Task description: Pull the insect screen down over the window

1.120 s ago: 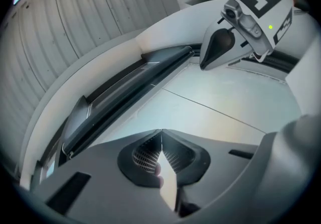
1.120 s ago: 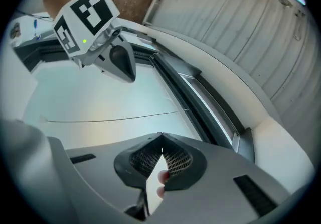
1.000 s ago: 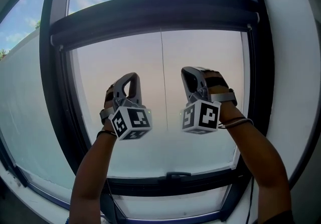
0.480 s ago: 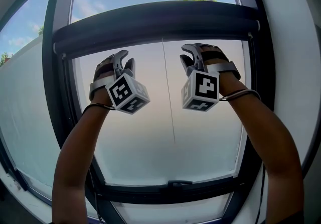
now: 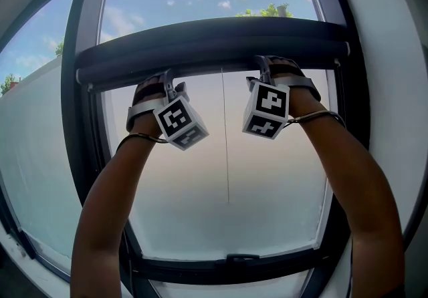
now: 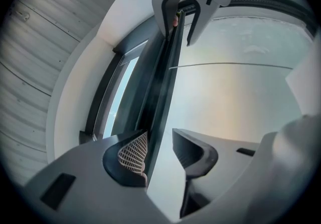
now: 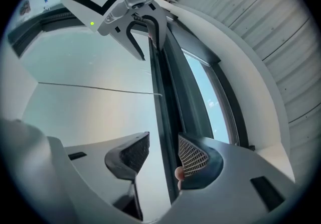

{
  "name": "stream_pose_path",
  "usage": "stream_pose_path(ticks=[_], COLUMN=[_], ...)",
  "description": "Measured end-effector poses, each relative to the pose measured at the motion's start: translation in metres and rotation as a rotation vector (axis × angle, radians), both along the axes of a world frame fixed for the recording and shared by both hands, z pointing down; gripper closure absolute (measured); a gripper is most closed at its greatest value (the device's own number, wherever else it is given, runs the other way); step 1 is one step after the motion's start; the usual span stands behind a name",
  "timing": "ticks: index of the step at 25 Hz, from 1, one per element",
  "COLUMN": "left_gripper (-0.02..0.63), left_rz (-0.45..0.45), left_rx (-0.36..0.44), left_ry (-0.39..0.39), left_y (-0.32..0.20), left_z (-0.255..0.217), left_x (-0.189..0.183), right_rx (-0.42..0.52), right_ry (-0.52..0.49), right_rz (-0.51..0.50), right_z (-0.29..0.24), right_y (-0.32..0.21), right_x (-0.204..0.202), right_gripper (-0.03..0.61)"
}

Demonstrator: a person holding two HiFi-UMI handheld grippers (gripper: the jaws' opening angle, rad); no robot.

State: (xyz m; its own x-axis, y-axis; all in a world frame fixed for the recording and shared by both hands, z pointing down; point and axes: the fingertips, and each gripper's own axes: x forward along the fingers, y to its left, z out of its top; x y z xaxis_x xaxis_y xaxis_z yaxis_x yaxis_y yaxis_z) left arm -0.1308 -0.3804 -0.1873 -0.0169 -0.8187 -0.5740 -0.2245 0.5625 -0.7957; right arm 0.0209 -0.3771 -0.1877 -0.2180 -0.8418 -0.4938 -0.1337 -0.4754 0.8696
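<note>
A dark horizontal bar of the insect screen spans the window high up, with clear sky above it and a hazy pale pane below. A thin cord hangs from its middle. Both hands are raised to the bar's lower edge. My left gripper and right gripper reach it side by side. In the left gripper view the bar runs between the jaws of the left gripper. In the right gripper view the bar runs between the jaws of the right gripper. Both pairs of jaws have just been opening, and a gap shows beside the pads.
The dark window frame stands at the left and right of the pane. A lower rail with a small handle crosses the bottom. A white curved reveal borders the right side. Ribbed ceiling panels show overhead.
Both hands have risen from mid-pane up to the dark bar. Their jaws, shut one second ago, now stand apart around the bar's edge.
</note>
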Motion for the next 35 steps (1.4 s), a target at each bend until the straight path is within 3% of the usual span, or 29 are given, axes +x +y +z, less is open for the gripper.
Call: stream_pose_path(ticks=[3,7,17,28,35], left_gripper=[0.479,0.479,0.479,0.477,0.479], left_rz=[-0.001,-0.072,-0.163,-0.161,-0.099], left_rx=[0.015,0.011,-0.038,-0.029,-0.139], left_ry=[-0.031,-0.083,-0.112,-0.152,-0.108], left_y=[-0.001,-0.006,-0.020,-0.024,-0.018], left_z=[-0.004,-0.007,-0.010,-0.012,-0.008], left_x=[0.006,0.007,0.000,0.002,0.002], right_rx=[-0.007,-0.005,-0.039,-0.055,-0.082], right_ry=[0.035,0.052,0.096,0.087,0.120], right_rz=[0.030,0.049,0.108,0.141,0.168], right_z=[-0.002,-0.006,-0.001,-0.004,0.000], right_y=[-0.003,-0.005,-0.010,-0.031,-0.031], right_x=[-0.001,-0.004,0.005,0.003,0.005], right_gripper=[0.414,0.414,0.414,0.405,0.403])
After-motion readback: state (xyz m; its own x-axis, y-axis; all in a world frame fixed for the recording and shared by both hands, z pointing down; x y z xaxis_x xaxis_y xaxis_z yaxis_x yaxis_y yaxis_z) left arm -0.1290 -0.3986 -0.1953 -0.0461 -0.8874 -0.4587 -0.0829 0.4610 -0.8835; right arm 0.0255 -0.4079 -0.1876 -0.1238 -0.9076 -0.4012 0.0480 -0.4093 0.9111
